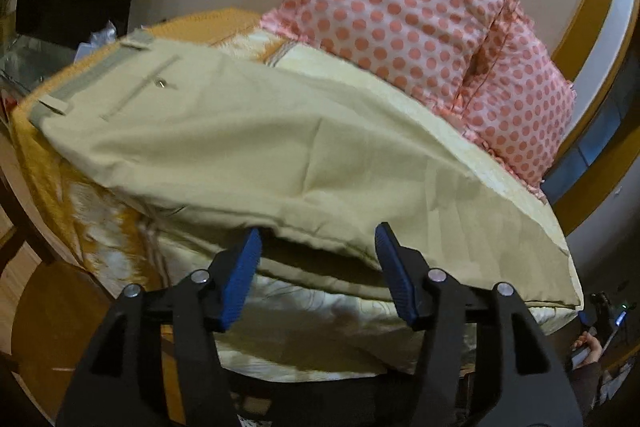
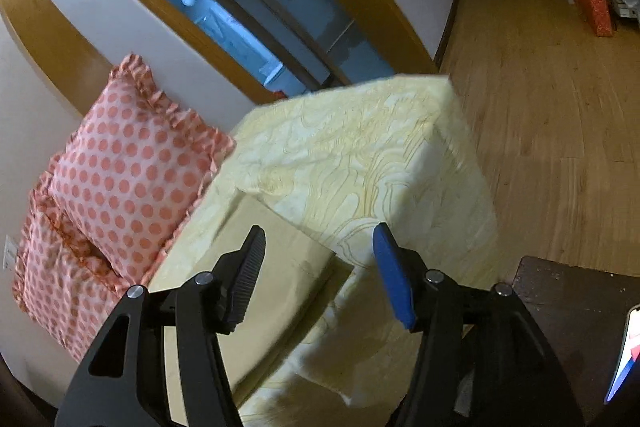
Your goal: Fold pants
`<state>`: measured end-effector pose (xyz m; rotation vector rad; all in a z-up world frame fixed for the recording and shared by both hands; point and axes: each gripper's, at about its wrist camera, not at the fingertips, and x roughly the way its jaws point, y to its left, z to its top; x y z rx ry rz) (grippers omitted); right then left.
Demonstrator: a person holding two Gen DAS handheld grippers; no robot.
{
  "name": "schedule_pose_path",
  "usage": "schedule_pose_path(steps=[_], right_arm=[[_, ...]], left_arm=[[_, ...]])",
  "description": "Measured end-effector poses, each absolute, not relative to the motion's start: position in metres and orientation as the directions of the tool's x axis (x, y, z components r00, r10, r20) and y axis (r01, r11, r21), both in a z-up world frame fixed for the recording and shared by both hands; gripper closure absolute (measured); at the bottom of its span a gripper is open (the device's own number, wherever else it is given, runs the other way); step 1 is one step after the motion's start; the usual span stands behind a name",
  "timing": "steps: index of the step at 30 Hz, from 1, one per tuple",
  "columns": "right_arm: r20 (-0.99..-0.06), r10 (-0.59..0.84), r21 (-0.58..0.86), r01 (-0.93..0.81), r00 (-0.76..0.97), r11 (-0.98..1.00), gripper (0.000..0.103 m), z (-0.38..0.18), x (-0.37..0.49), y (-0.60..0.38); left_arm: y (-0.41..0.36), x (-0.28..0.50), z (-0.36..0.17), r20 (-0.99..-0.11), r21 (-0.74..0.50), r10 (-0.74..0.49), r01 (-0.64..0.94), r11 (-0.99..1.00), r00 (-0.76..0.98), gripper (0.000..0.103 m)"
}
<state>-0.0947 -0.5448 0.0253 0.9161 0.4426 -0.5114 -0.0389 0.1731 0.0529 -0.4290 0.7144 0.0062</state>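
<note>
Beige pants (image 1: 240, 143) lie flat across the bed, legs stacked one on the other, waistband and back pocket at the far left. My left gripper (image 1: 318, 239) is open, its blue pads on either side of the pants' near edge at mid-leg, holding nothing. My right gripper (image 2: 318, 243) is open and empty, above the leg end of the pants (image 2: 256, 291), which lies on the pale yellow bedspread (image 2: 360, 147). The right gripper also shows small at the far right of the left wrist view (image 1: 600, 311).
Two pink polka-dot pillows (image 1: 420, 27) lean on the wall behind the pants, also in the right wrist view (image 2: 120, 187). An orange blanket (image 1: 52, 163) covers the bed's left end. A dark wooden table (image 2: 580, 315) and wood floor (image 2: 540, 87) lie right of the bed.
</note>
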Motion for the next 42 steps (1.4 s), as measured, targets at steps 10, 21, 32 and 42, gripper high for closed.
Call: schedule_pose_path(steps=[10,21,32,42], right_arm=[[-0.523,-0.327,0.461,0.584,0.787,0.668,0.051,0.028,-0.089,-0.513],[-0.461,-0.143,0.538,0.404,0.876,0.740,0.062,0.017,-0.079,-0.485],[-0.437,-0.192,0.447,0.397,0.879,0.802,0.097,0.041,-0.051,-0.462],[-0.308,0.361,0.422,-0.214,0.880,0.881,0.097,0.125,0.030,-0.311]], left_arm=[[0.162,-0.029,0.080,-0.561,-0.304,-0.063,-0.135,0.943,0.826,0.031],[0.151,0.017,0.037,-0.643,-0.322,-0.136,-0.105,0.941,0.753,0.027],[0.142,0.020,0.029,-0.641,-0.289,-0.126,-0.085,0.953,0.757,0.014],[0.149,0.013,0.037,-0.605,-0.357,-0.157,-0.090,0.930,0.781,0.014]])
